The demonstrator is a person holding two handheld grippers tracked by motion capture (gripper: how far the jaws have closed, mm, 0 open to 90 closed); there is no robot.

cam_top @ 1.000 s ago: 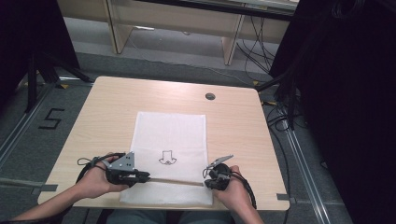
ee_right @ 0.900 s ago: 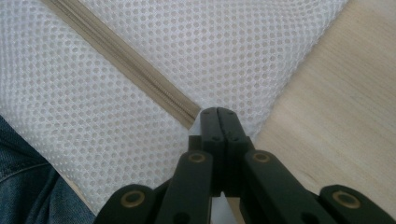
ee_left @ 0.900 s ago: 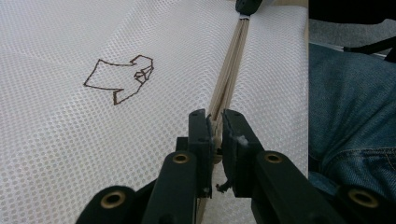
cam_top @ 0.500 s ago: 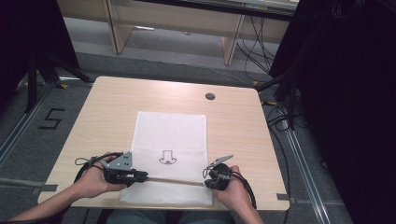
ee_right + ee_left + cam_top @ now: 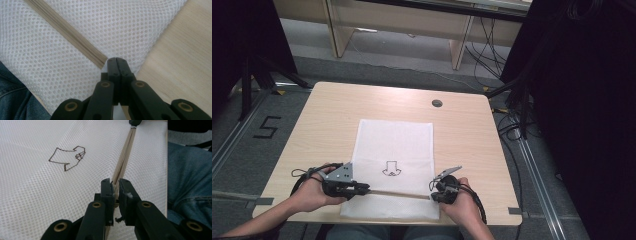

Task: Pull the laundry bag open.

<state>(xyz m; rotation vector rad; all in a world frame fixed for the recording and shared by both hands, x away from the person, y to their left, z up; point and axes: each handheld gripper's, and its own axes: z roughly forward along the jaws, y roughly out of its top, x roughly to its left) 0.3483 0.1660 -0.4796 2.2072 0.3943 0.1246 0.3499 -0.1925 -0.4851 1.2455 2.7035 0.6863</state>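
While both tools (image 5: 362, 189) (image 5: 433, 196) pinch the zipper (image 5: 397, 193), hands rest low.

1. Our left claw (image 5: 362, 189) is black, topped by a grey three-cornered plate, with a black cable looping behind.
2. Our right claw (image 5: 434, 196) matches it.
3. Brass-coloured rivets stud the black arms.
4. We wear blue jeans (image 5: 190, 182).

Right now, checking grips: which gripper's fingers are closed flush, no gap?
The right gripper: its fingers meet flush at the end of the zipper on the mesh bag. The left gripper's fingers keep a slim gap around the zipper.
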